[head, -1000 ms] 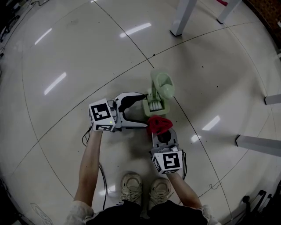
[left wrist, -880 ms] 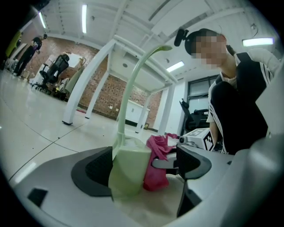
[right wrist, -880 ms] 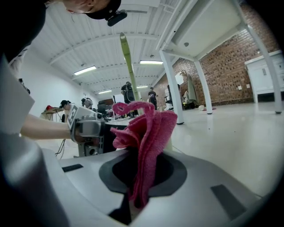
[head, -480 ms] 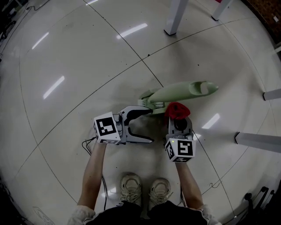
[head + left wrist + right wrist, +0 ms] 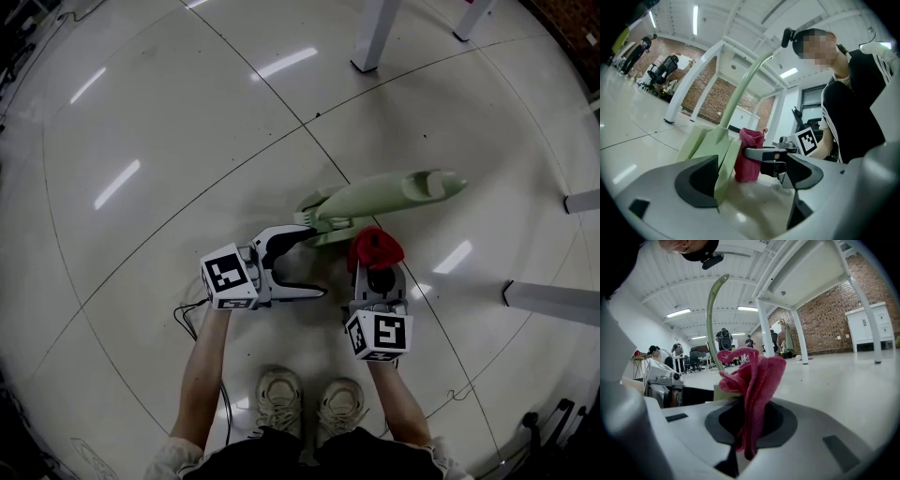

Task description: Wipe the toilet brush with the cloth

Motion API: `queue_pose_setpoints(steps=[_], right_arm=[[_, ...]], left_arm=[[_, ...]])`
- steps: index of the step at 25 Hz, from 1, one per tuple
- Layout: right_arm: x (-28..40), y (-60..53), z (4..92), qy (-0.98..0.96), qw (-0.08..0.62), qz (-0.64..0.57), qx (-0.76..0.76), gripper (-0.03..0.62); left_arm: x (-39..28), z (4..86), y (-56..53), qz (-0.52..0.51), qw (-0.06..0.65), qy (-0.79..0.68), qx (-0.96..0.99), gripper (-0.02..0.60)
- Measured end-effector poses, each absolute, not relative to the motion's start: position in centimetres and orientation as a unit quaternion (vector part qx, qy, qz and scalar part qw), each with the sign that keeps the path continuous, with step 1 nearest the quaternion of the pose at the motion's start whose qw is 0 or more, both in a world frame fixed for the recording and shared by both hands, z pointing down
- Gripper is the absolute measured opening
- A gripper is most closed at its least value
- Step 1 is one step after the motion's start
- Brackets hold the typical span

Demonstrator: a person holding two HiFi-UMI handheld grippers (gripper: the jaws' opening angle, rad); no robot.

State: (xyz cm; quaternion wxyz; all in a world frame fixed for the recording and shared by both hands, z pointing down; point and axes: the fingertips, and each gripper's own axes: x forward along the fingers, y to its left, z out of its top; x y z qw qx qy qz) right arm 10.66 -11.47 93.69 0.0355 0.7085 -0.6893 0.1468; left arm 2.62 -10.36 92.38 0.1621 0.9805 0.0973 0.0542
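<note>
Head view, steeply down over pale glossy floor (image 5: pixel 141 281). Found toilet brush (image 5: pixel 366 202), pale green, at mid-scene. Logged its base (image 5: pixel 323 225) just far of both grippers and its handle (image 5: pixel 412 187) running off to the right from there. In right gripper view, saw that handle rising steeply and curling over at the top.

Noted left gripper (image 5: pixel 317 262) on the near left of the base, fingers spread wide, the far finger against the green base and the near finger well clear of it. Checked in left gripper view: green body touching one pad only, open gap across to the other.

Noted right gripper (image 5: pixel 375 274) at right, fingers pressed together on red cloth (image 5: pixel 375 247), pinching it mid-fold with the bunched top standing free beyond the tips. Placed cloth just near of the handle's lower end, right beside the base. Could not tell whether touching or only close.

Marked both grippers side by side, near each other but apart. Saw two light shoes (image 5: pixel 281 398) at near edge, a dark cable (image 5: pixel 187 314) on the floor by the left arm, white bench legs (image 5: pixel 375 37) at far edge and right edge.
</note>
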Motion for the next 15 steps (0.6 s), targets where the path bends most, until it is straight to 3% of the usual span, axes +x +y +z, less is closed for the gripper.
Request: queue_pose_setpoints(steps=[15], right_arm=[[5.0,-11.0,93.5,-0.711,0.040,0.133,0.689,0.031]], left_arm=[[-3.7,90.4,-12.1,0.002,0.172,-0.006,0.985,0.437]])
